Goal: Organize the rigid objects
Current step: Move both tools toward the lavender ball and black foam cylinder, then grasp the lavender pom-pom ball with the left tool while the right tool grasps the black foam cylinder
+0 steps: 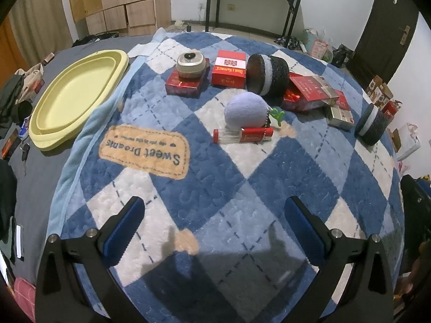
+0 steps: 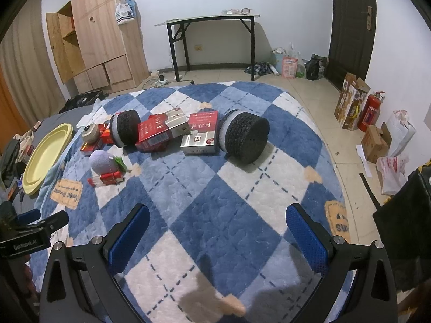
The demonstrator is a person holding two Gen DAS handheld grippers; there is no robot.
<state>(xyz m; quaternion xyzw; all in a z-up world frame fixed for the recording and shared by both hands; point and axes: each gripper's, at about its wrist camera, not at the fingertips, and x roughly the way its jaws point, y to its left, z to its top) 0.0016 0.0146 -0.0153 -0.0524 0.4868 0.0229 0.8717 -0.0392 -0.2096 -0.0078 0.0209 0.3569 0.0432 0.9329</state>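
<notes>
My left gripper [image 1: 214,215] hangs low over the blanket [image 1: 215,183], jaws spread wide w/ nothing between them; black arms, ribbed blue pads [image 1: 126,231]. My right gripper [image 2: 216,222] sits the same way at the bottom of its frame, wide apart & empty, blue pads [image 2: 307,238] facing in. The left gripper also shows at the lower left edge of the right view.

The blanket is plush, quilted in blue, pale blue & white diamonds w/ a tan "Sweet Dreams" patch [image 1: 144,152].

Upper left of the left view: a shallow yellow oval tray [image 1: 78,94], smooth plastic, lying off the blanket on grey cloth.

Mid-frame: a fuzzy lavender ball [image 1: 246,110] w/ a bead chain, touching a small red lighter [image 1: 254,134] & a clear tube w/ red cap [image 1: 226,136] just in front of it. Behind, a rounded beige tin [image 1: 190,66] sits on a flat red box [image 1: 183,83]; beside it a red carton [image 1: 230,67].

2 rough black cylinders w/ a pale band lie on their sides: 1 [image 2: 243,137] centre of the right view, touching a silver-red box [image 2: 199,141]; the other [image 2: 125,129] further left, against an open red box [image 2: 159,132].
</notes>
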